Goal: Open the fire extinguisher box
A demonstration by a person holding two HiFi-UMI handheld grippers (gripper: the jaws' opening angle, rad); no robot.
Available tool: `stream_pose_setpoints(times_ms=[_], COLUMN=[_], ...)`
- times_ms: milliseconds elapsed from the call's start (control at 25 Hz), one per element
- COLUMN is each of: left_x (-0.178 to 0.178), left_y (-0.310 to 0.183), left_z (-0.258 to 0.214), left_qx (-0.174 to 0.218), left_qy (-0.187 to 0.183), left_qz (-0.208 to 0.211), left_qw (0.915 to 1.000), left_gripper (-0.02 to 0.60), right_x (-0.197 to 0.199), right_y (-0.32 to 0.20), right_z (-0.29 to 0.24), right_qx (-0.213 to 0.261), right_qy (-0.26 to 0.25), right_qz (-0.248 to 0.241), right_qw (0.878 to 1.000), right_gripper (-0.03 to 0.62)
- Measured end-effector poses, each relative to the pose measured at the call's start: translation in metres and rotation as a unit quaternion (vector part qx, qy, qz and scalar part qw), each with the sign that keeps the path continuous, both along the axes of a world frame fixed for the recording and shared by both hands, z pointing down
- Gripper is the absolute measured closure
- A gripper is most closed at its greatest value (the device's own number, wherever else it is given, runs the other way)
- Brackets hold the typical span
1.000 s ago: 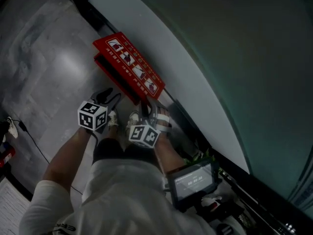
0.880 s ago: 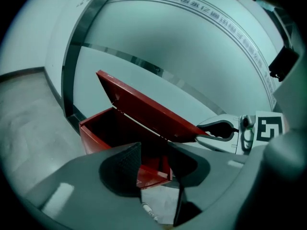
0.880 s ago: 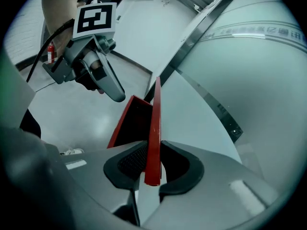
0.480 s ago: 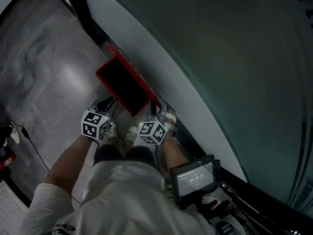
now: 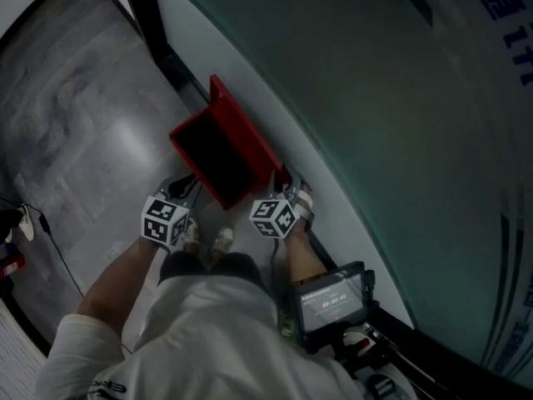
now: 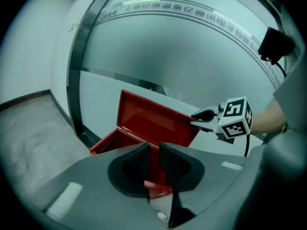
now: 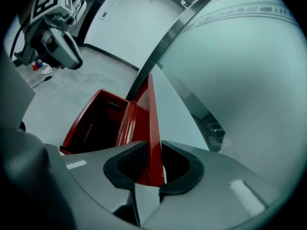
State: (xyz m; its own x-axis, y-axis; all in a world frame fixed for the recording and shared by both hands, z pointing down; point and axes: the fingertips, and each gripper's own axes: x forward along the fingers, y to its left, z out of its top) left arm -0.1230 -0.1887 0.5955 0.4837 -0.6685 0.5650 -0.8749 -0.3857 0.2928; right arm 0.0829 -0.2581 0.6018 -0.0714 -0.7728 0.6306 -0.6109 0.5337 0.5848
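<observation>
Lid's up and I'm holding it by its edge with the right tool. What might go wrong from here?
1. The right tool pinches only the thin edge of the lid; if it slips, the lid may drop back onto the box.
2. The lid stands close to the glass wall; pushing further could knock it against the glass.

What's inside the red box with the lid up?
The red box shows only a dark, shadowed cavity; no extinguisher can be made out. Its floor is too dark to read.
</observation>
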Motion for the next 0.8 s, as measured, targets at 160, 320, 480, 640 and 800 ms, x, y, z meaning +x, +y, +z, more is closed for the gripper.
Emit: stream_pose_setpoints(times_ms=[160, 320, 480, 640, 800], left_x=[0.002, 0.002, 0.002, 0.005, 0.003], left_y=[0.0, 0.0, -0.001, -0.001, -0.003], left_z=[-0.002, -0.002, -0.001, -0.001, 0.002], left_qx=[0.003, 0.001, -0.002, -0.005, -0.005], left_qy=[-0.002, -0.003, -0.004, -0.005, -0.004], left_qz=[-0.005, -0.007, -0.008, -0.007, -0.006], left_qw=[1.0, 1.0, 1.0, 1.0, 1.0], left_gripper=[0.517, 0.517, 0.518, 0.52, 0.522], right_x=[0.013, 0.021, 0.027, 0.04, 0.054], right_y=[-0.013, -0.025, -0.034, -0.042, -0.05], right_z=[0.003, 0.007, 0.011, 0.011, 0.015], right_qx=[0.016, 0.022, 0.019, 0.025, 0.037], right_qy=[0.027, 0.039, 0.038, 0.045, 0.075], right_qz=[0.003, 0.014, 0.023, 0.041, 0.059], right_qw=[1.0, 0.999, 0.999, 0.998, 0.995], right_gripper=[0.496, 0.49, 0.487, 0.473, 0.519])
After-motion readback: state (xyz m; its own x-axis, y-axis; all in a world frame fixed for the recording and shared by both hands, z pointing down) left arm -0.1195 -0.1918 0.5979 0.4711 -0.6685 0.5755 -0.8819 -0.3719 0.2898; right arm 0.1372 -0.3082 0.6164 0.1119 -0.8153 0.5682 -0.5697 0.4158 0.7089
